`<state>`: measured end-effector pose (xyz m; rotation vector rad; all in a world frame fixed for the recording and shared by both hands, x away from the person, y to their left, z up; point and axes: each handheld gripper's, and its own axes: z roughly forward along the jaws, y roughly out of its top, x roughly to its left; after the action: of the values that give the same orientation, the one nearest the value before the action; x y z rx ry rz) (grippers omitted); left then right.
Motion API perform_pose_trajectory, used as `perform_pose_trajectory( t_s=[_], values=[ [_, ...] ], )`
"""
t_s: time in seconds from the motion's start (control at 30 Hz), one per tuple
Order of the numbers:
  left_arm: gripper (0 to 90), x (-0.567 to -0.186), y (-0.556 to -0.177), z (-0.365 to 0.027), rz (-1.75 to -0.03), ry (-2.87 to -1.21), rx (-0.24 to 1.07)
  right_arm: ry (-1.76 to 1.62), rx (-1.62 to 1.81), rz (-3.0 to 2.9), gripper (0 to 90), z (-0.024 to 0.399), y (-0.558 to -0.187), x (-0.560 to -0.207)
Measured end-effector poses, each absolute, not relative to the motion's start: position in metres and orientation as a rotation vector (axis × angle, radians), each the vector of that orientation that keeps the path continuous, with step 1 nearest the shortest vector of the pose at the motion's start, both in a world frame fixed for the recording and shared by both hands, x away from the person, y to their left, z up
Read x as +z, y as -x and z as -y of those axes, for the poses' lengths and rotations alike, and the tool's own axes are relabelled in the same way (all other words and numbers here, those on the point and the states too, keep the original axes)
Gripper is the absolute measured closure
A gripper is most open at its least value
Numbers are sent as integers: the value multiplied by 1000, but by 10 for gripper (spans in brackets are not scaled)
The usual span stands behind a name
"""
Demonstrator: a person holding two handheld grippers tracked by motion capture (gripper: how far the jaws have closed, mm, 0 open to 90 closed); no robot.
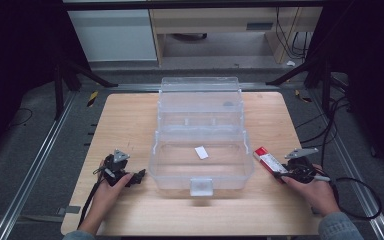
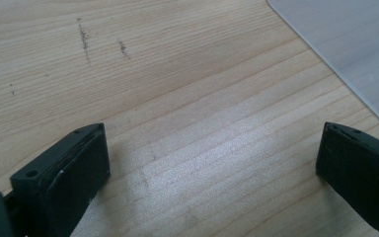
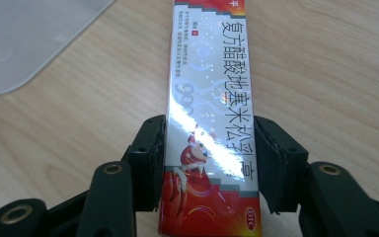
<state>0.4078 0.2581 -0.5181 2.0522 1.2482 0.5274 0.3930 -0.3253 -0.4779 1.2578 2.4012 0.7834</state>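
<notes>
A long red-and-white carton [image 3: 209,123] with printed characters sits between the jaws of my right gripper [image 3: 209,158], whose pads press on both of its long sides. From above, the same carton [image 1: 267,160] lies just right of the clear plastic box [image 1: 201,165], with my right gripper [image 1: 284,173] shut on its near end. To the left of the box, my left gripper [image 1: 141,175] rests low over the wood, jaws wide apart. Bare wood lies between its fingers [image 2: 74,173].
The clear box stands open in the middle of the wooden table [image 1: 130,115], its lid [image 1: 200,100] tilted back. A small white slip [image 1: 201,152] lies inside it. One corner of the box [image 2: 355,44] is near my left gripper. Cables trail off the right side.
</notes>
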Motion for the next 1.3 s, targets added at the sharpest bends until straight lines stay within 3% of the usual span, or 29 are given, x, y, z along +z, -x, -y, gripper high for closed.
perform_pose_trajectory(
  t_s=[0.1,0.2,0.3,0.73,1.3],
  values=[
    [0,-518,-408,-258,-1248,-2052,527,-1234,778,-2422,496,324,-387,-478],
    [0,-518,-408,-258,-1248,-2052,527,-1210,731,-2442,391,322,-385,-477],
    [0,-518,-408,-258,-1248,-2052,527,-1220,692,-2465,362,322,-382,-476],
    [0,-518,-408,-258,-1247,-2052,526,-1256,496,-2557,450,332,-401,-463],
    [0,-518,-408,-258,-1243,-2055,525,-1251,217,-2734,465,319,-423,-461]
  ],
)
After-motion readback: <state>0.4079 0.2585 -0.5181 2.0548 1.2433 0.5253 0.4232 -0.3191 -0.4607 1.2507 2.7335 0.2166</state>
